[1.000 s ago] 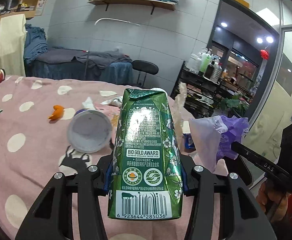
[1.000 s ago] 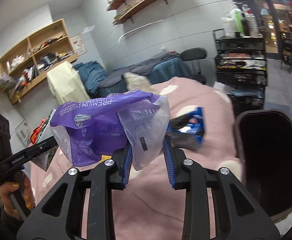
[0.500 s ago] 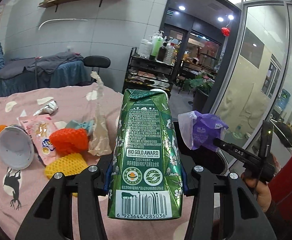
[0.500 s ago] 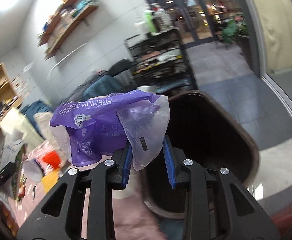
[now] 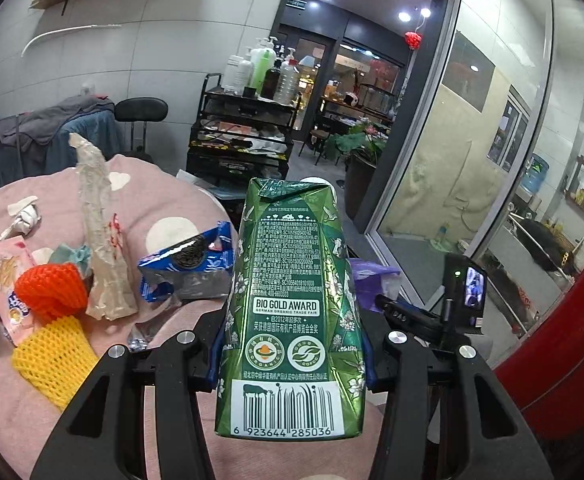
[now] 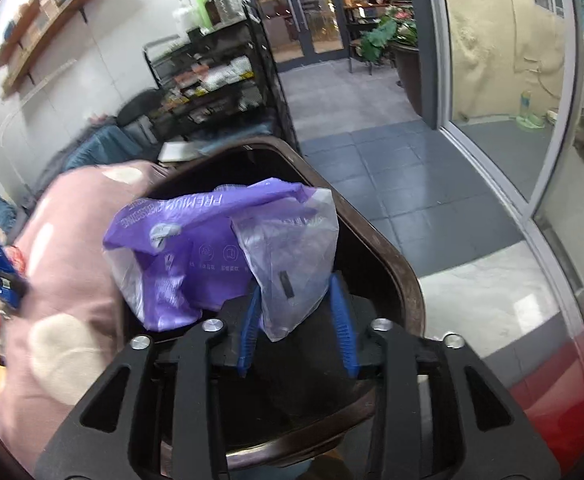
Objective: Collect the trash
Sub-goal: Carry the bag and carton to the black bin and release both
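Observation:
My left gripper (image 5: 290, 350) is shut on a green drink carton (image 5: 292, 312), held upright above the right end of the pink spotted table (image 5: 164, 184). My right gripper (image 6: 296, 326) holds a purple and clear plastic bag (image 6: 212, 248) over the open dark brown trash bin (image 6: 404, 276). Its blue pads stand apart, touching only the clear flap of the bag. The right gripper and bag also show in the left wrist view (image 5: 376, 280), just right of the carton.
On the table lie a blue cookie packet (image 5: 188, 264), a crumpled clear wrapper (image 5: 100, 232), orange (image 5: 50, 290) and yellow (image 5: 50, 354) foam nets and a pink snack bag (image 5: 4, 276). A black shelf cart (image 5: 248, 136) and a chair (image 5: 140, 112) stand behind.
Both grippers have swung right, away from the table. The right gripper has come over the bin mouth and its pads have spread wider around the bag.

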The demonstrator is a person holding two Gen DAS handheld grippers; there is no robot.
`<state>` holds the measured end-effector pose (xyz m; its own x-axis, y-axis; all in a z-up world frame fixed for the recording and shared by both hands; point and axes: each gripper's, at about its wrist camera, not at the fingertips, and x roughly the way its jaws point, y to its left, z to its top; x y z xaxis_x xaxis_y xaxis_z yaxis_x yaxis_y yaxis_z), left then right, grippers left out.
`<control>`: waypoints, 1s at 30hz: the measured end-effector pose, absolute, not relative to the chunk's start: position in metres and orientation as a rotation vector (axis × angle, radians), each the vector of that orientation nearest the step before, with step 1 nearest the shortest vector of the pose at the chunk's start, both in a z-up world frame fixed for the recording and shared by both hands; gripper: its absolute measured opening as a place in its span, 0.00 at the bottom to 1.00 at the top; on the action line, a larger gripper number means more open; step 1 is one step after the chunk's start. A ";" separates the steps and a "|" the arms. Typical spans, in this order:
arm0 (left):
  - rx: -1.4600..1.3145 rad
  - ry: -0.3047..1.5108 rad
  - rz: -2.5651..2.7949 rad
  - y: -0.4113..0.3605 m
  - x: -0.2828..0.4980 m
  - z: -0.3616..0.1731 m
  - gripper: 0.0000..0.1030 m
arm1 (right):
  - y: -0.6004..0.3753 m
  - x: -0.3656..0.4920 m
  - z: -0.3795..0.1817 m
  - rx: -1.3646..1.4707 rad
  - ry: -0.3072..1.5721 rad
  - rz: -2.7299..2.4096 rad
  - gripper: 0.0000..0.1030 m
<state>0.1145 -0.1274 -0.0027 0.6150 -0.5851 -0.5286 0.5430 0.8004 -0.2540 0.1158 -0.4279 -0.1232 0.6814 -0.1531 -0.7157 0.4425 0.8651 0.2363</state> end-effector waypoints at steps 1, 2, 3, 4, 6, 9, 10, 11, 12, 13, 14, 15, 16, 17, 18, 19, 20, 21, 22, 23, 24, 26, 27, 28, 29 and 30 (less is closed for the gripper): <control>-0.073 0.641 -0.658 -0.129 0.115 -0.003 0.48 | -0.429 0.114 -0.125 0.421 0.751 -0.340 0.54; -0.075 0.648 -0.665 -0.131 0.116 -0.004 0.48 | -0.430 0.112 -0.128 0.428 0.746 -0.338 0.65; -0.075 0.655 -0.670 -0.134 0.117 -0.005 0.48 | -0.430 0.107 -0.128 0.428 0.741 -0.346 0.80; -0.073 0.662 -0.675 -0.136 0.118 -0.006 0.48 | -0.430 0.105 -0.128 0.429 0.728 -0.355 0.80; -0.068 0.674 -0.687 -0.142 0.120 -0.007 0.48 | -0.428 0.099 -0.125 0.426 0.709 -0.341 0.80; -0.060 0.690 -0.715 -0.154 0.122 -0.007 0.48 | -0.429 0.094 -0.120 0.430 0.684 -0.341 0.80; -0.054 0.692 -0.722 -0.158 0.123 -0.007 0.48 | -0.430 0.092 -0.117 0.433 0.669 -0.346 0.80; -0.047 0.694 -0.731 -0.163 0.123 -0.007 0.48 | -0.429 0.093 -0.114 0.435 0.658 -0.352 0.81; -0.041 0.698 -0.740 -0.167 0.125 -0.008 0.48 | -0.430 0.089 -0.111 0.441 0.645 -0.359 0.81; -0.035 0.704 -0.751 -0.173 0.125 -0.008 0.48 | -0.431 0.088 -0.109 0.447 0.637 -0.361 0.82; -0.027 0.709 -0.761 -0.178 0.126 -0.009 0.48 | -0.432 0.086 -0.106 0.455 0.625 -0.364 0.82; -0.018 0.716 -0.774 -0.186 0.127 -0.009 0.48 | -0.433 0.083 -0.103 0.460 0.613 -0.369 0.82; -0.009 0.725 -0.785 -0.192 0.129 -0.011 0.48 | -0.433 0.080 -0.101 0.463 0.599 -0.375 0.83; 0.000 0.732 -0.792 -0.196 0.131 -0.012 0.48 | -0.434 0.076 -0.097 0.466 0.584 -0.382 0.83; 0.010 0.737 -0.796 -0.202 0.133 -0.013 0.48 | -0.435 0.075 -0.094 0.467 0.572 -0.389 0.84; 0.021 0.743 -0.799 -0.208 0.135 -0.015 0.48 | -0.435 0.073 -0.092 0.469 0.560 -0.395 0.85; 0.033 0.752 -0.803 -0.214 0.137 -0.017 0.48 | -0.437 0.070 -0.089 0.471 0.547 -0.401 0.85; 0.040 0.760 -0.807 -0.219 0.139 -0.018 0.48 | -0.438 0.066 -0.087 0.472 0.535 -0.407 0.85; 0.045 0.773 -0.812 -0.223 0.142 -0.021 0.48 | -0.440 0.063 -0.084 0.473 0.521 -0.416 0.85; 0.049 0.786 -0.816 -0.226 0.145 -0.024 0.48 | -0.442 0.061 -0.081 0.471 0.507 -0.430 0.86; 0.054 0.797 -0.819 -0.230 0.147 -0.025 0.48 | -0.444 0.058 -0.079 0.468 0.495 -0.444 0.87; 0.073 0.814 -0.819 -0.237 0.152 -0.029 0.48 | -0.447 0.054 -0.076 0.471 0.478 -0.468 0.88; 0.083 0.820 -0.817 -0.241 0.154 -0.030 0.48 | -0.450 0.054 -0.075 0.476 0.475 -0.476 0.89; 0.093 0.828 -0.817 -0.245 0.156 -0.033 0.48 | -0.453 0.053 -0.075 0.482 0.475 -0.482 0.89; 0.102 0.838 -0.816 -0.249 0.158 -0.035 0.48 | -0.456 0.051 -0.075 0.489 0.472 -0.489 0.89; 0.110 0.850 -0.814 -0.253 0.160 -0.038 0.48 | -0.458 0.049 -0.075 0.495 0.469 -0.496 0.89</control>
<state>0.1599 -0.2528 -0.0375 0.3842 -0.5954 -0.7057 0.6788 0.7002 -0.2212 0.0493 -0.4583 -0.0748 0.7805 -0.3301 -0.5308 0.5486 0.7688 0.3286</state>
